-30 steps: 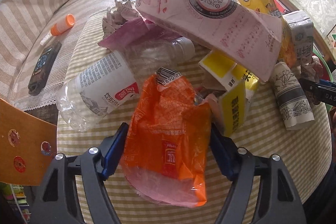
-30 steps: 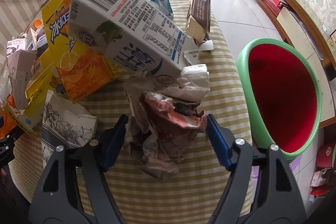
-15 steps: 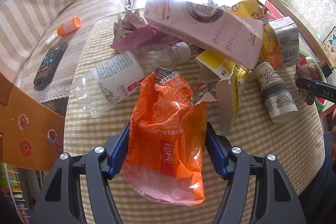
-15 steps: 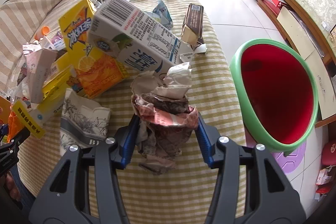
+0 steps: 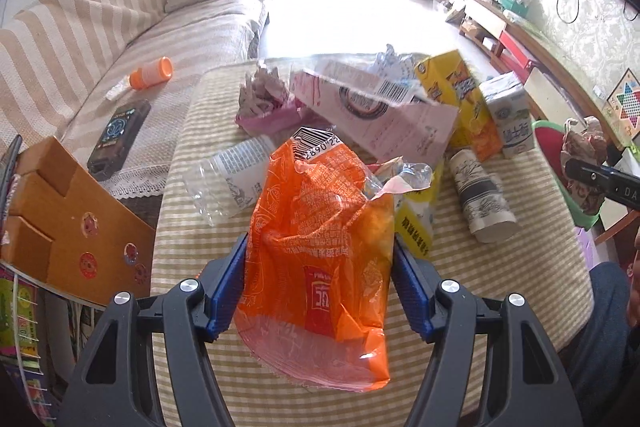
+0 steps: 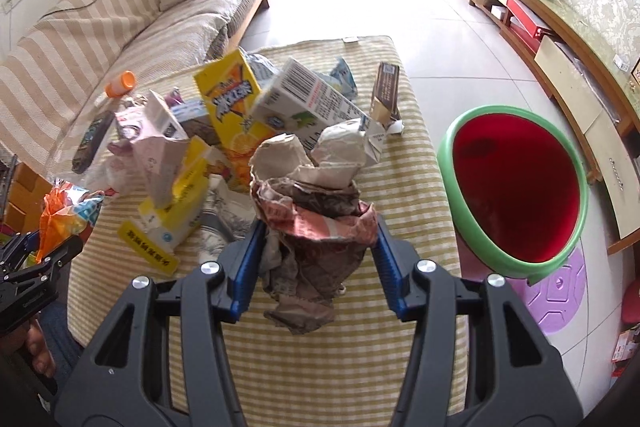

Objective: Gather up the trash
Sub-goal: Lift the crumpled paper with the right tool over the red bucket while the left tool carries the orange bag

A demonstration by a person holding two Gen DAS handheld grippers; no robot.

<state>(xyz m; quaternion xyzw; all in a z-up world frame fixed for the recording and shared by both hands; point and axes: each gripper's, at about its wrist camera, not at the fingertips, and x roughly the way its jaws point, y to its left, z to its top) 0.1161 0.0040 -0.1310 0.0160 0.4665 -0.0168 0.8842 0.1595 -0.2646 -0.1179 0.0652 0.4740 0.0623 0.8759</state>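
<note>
Transport looks like the step in hand: both tools are loaded and raised over the table (image 6: 400,163). The right tool (image 6: 316,247) has its blue pads pinching a crumpled paper wad (image 6: 316,211), a brown, white and reddish bundle whose loose tail hangs below the pads. Just beside it, off the table's right edge, stands the green bin (image 6: 444,163) with its red inside, mouth tilted toward the camera. The next move, I judge, calls for swinging the wad rightward over that rim and spreading the pads only once it is above the opening.

The left tool (image 5: 320,283) is pressed onto an orange snack bag (image 5: 320,251), thin crinkly plastic with a barcode at its top and a torn, open flap. It would need to cross over the remaining clutter, among it a yellow carton (image 6: 234,107), a milk carton (image 6: 308,103) and a clear bottle (image 5: 228,179), to reach the bin.
</note>
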